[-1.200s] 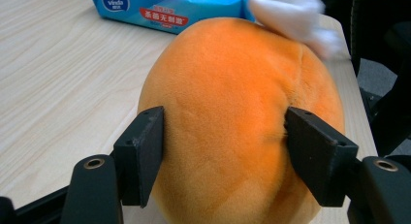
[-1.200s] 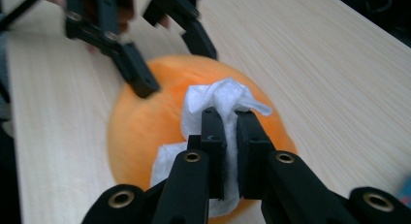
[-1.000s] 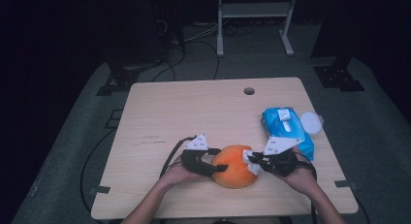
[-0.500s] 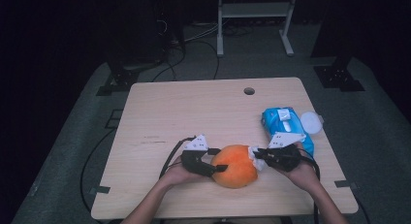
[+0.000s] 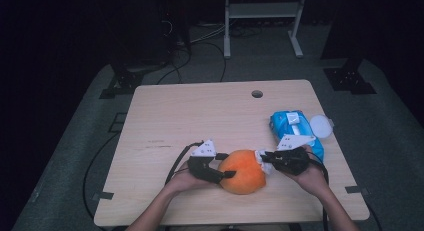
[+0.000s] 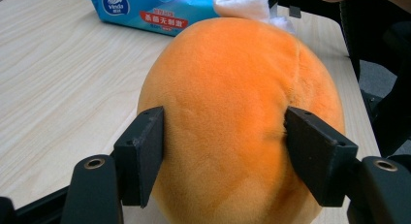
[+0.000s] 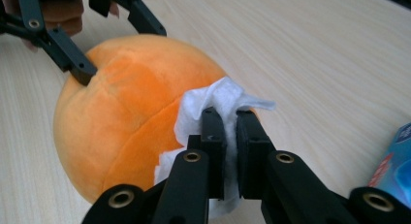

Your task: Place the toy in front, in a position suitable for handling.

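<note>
An orange plush ball (image 5: 243,171) lies on the wooden table (image 5: 200,116) near its front edge. My left gripper (image 5: 227,175) grips it from the left, and in the left gripper view its jaws (image 6: 223,151) press into both sides of the plush ball (image 6: 232,103). My right gripper (image 5: 261,158) comes in from the right, shut on a crumpled white wipe (image 7: 213,100). The right gripper (image 7: 230,115) holds this wipe against the upper right side of the plush ball (image 7: 126,107). The wipe (image 6: 242,3) shows behind the ball's top.
A blue pack of wet wipes (image 5: 292,123) lies at the table's right edge just beyond my right hand, with a round white lid (image 5: 320,126) beside it. A cable hole (image 5: 257,94) is at the far edge. The table's left and middle are bare wood.
The right hand has shifted slightly to the far right while its tip with the wipe stays on the plush ball. The left gripper and the ball have not moved.
</note>
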`<action>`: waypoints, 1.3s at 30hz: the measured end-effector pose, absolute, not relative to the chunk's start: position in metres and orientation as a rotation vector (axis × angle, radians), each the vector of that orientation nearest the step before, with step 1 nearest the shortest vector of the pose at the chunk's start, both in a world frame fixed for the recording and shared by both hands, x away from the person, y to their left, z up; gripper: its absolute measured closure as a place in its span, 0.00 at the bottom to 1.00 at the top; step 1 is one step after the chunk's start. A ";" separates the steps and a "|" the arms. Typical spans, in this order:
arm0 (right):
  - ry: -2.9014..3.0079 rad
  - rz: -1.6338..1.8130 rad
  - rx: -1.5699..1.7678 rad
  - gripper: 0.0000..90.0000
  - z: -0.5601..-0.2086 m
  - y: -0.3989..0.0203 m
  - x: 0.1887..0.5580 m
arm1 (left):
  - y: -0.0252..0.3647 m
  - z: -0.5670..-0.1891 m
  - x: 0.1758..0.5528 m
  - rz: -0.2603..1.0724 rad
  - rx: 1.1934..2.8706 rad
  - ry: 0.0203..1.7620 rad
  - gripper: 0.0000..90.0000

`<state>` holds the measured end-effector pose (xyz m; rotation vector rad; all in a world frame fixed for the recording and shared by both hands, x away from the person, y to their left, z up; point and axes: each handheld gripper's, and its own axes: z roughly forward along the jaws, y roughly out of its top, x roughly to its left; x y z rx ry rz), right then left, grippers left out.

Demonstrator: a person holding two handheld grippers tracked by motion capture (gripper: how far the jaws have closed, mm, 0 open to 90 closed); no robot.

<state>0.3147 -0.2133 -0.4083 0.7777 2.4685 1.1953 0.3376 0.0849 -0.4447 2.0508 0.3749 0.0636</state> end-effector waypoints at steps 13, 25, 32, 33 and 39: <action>2.468 1.268 0.730 0.92 -0.397 -0.204 0.309 | 0.070 -0.439 0.329 0.139 2.068 0.346 0.34; 2.511 1.259 0.731 0.92 -0.407 -0.211 0.307 | 0.072 -0.448 0.349 -0.182 2.043 0.561 0.09; 2.455 1.272 0.739 0.92 -0.398 -0.211 0.305 | 0.066 -0.428 0.334 0.073 2.031 0.471 0.43; 2.425 1.283 0.731 0.92 -0.394 -0.211 0.304 | 0.066 -0.428 0.334 0.073 2.031 0.471 0.44; 2.368 1.290 0.719 0.92 -0.388 -0.201 0.306 | 0.061 -0.418 0.320 0.422 2.093 0.334 0.38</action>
